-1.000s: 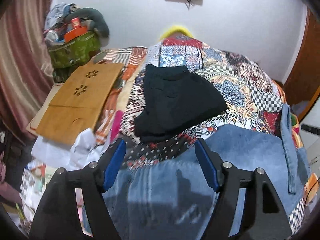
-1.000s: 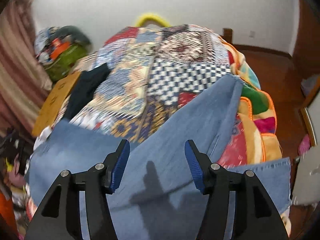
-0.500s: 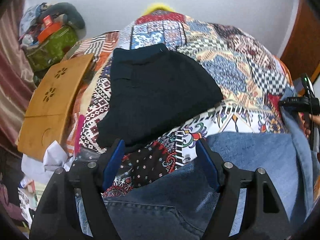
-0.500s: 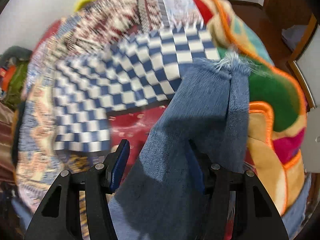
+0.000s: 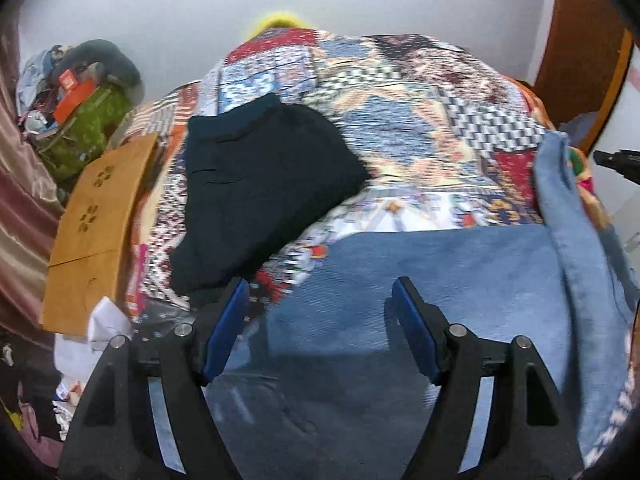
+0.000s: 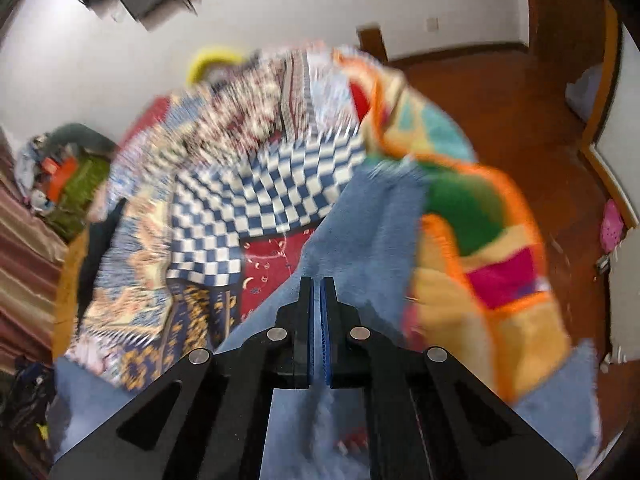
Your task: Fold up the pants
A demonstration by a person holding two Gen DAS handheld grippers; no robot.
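Blue jeans (image 5: pixel 440 280) lie spread over the patchwork quilt (image 5: pixel 400 92) on the bed. My left gripper (image 5: pixel 320 292) hovers above their wide upper part. Its jaws are opening, and no cloth is pinched between the blue pads. One leg runs up the right side as a raised ridge (image 5: pixel 560 200). In the right wrist view my right gripper (image 6: pixel 318 280) has its pads pressed together on that jeans leg (image 6: pixel 368 220), a little below the frayed hem. A black part of the right gripper (image 5: pixel 618 160) shows at the right edge of the left wrist view.
A folded black garment (image 5: pixel 260 184) lies on the quilt beyond the jeans. A wooden board (image 5: pixel 100 216) and a green bag (image 5: pixel 88 128) with clutter sit at the left. An orange-edged blanket (image 6: pixel 500 280) hangs over the bed's right side above the wooden floor (image 6: pixel 500 100).
The right gripper slid up the jeans leg toward the hem and closed on it. The left gripper shifted over the jeans and its jaws widened a little.
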